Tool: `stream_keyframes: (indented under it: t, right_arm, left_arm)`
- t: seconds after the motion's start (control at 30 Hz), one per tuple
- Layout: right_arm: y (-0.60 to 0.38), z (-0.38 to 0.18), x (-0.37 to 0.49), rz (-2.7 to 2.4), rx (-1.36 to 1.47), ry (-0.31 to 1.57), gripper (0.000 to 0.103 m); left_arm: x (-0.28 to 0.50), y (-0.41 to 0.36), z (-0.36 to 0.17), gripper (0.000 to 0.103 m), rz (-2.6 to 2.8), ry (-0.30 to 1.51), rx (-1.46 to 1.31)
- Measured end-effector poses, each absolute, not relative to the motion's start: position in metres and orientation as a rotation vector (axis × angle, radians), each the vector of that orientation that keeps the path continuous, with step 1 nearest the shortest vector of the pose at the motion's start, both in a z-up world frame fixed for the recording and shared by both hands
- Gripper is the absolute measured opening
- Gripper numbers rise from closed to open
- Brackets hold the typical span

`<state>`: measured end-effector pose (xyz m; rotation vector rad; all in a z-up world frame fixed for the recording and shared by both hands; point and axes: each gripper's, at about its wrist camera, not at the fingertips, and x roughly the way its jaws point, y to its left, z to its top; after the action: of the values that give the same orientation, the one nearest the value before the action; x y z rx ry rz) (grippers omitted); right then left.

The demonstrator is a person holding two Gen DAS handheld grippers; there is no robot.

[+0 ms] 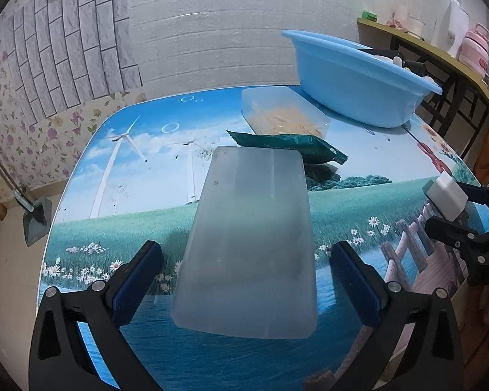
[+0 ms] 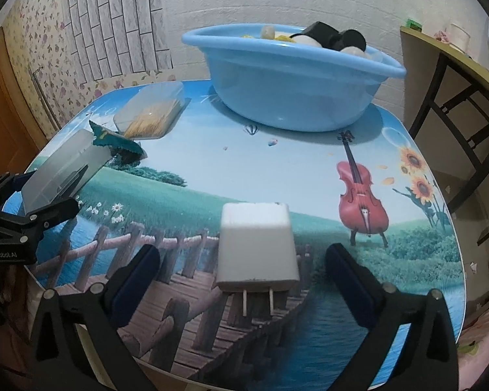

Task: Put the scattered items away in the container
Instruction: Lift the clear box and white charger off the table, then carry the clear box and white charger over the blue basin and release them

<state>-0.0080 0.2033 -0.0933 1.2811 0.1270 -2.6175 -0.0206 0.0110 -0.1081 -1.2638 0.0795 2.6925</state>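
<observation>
Both tools stand wide apart, nothing clamped. Left gripper straddles the frosted box, which lies flat on the table with clear gaps to both pads. Right gripper straddles the white charger the same way.

To do this step well: close squarely across each short width, mid-body (box looks slick, so seat deep), then lift to the blue basin at the far edge.

Box long axis runs away from the camera. Charger prongs point back toward the camera, body away.
</observation>
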Motion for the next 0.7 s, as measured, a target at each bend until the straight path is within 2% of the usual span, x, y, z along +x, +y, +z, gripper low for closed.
stream_keyframes:
  t: [0.27, 0.3, 0.33, 0.4, 0.47, 0.57, 0.63, 0.7]
  right_arm:
    - [0.207, -0.092, -0.004, -2.623, 1.310, 0.121, 0.103]
    - [0.209, -0.092, -0.002, -2.625, 1.308, 0.116, 0.102]
    - [0.211, -0.091, 0.000, -2.628, 1.299, 0.105, 0.097]
    - [0.216, -0.087, 0.004, -2.626, 1.281, 0.065, 0.086]
    - [0.220, -0.085, 0.006, -2.614, 1.268, 0.030, 0.078]
    - [0.227, -0.084, 0.006, -2.619, 1.265, -0.005, 0.061]
    - [0.231, -0.083, 0.006, -2.613, 1.258, -0.033, 0.043]
    - [0.232, -0.083, 0.007, -2.615, 1.256, -0.037, 0.040]
  left_arm:
    - [-0.017, 0.011, -0.108, 0.102, 2.705, 0.070, -1.239]
    - [-0.017, 0.010, -0.108, 0.099, 2.709, 0.067, -1.236]
    - [-0.016, 0.009, -0.106, 0.095, 2.715, 0.060, -1.226]
    - [-0.014, 0.008, -0.104, 0.072, 2.730, 0.052, -1.212]
    - [-0.014, 0.006, -0.102, 0.063, 2.736, 0.042, -1.204]
    - [-0.013, 0.004, -0.102, 0.062, 2.733, 0.022, -1.197]
    - [-0.011, 0.003, -0.099, 0.062, 2.742, 0.007, -1.177]
    - [-0.006, 0.001, -0.093, 0.061, 2.766, 0.002, -1.135]
